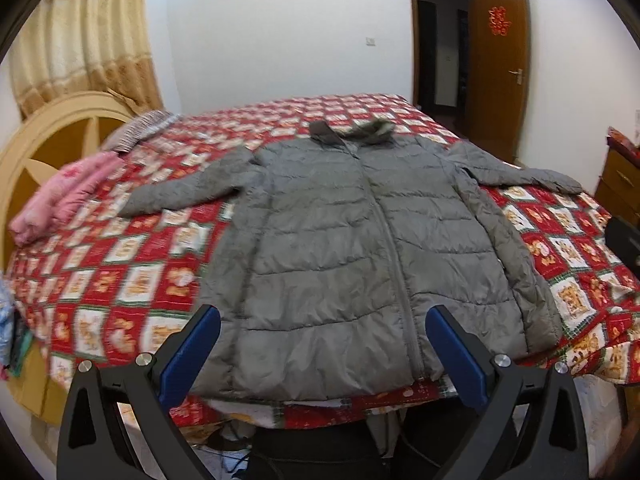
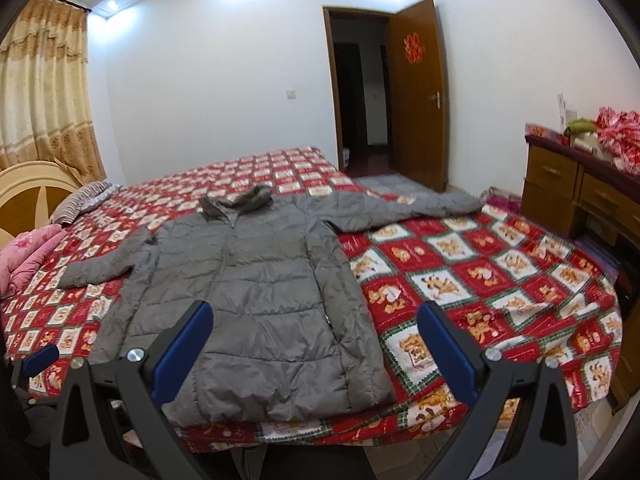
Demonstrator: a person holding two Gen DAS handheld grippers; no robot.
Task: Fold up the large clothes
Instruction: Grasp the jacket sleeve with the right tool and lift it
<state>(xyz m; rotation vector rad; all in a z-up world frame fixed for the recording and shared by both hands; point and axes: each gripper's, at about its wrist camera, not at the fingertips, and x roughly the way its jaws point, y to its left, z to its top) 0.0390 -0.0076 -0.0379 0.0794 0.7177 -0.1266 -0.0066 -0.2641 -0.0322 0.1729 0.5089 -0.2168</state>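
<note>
A grey quilted jacket lies flat and zipped on the bed, front up, collar at the far end, both sleeves spread out to the sides. The right wrist view shows the same jacket left of centre, its hem at the near bed edge. My left gripper hangs open above the hem, blue pads wide apart, nothing between them. My right gripper is open too, above the jacket's right side and the bedspread. The other gripper's blue finger shows at the far left.
The bed carries a red and white checked spread. Folded pink bedding and a striped pillow lie near the cream headboard. A wooden dresser stands right of the bed. A brown door is open at the back.
</note>
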